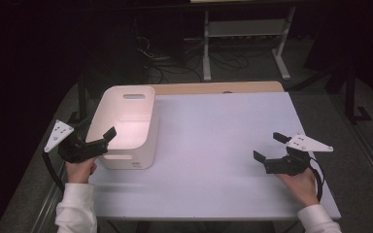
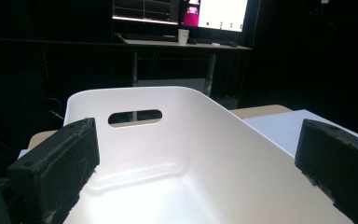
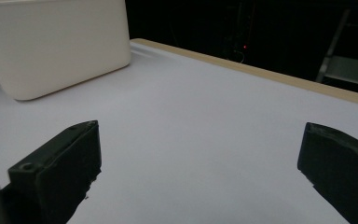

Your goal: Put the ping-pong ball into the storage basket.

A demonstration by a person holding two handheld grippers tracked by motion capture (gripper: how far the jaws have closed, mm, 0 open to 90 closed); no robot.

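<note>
Right now your left hand-held gripper (image 1: 104,138) hangs over the near left rim of the white bin (image 1: 126,127), jaws spread wide and holding nothing; in the left gripper view they straddle the bin's hollow, with the slot handle in the far wall between them. Your right hand-held gripper (image 1: 268,147) rests well to the right of the bin, low over the bare worktop (image 1: 213,145), jaws also wide apart and empty.

The bin stands upright near the worktop's left edge, and that is likely the main risk: a push or a clumsy pinch on the near wall could slide it off that side or tip it toward you. Its plastic looks smooth, thin and glossy, with rounded corners and walls that taper downward, so a jaw may skid along the rim rather than bite. The jaw pads look matte, dark and slightly rough. The worktop is pale and flat, offering little friction.
</note>
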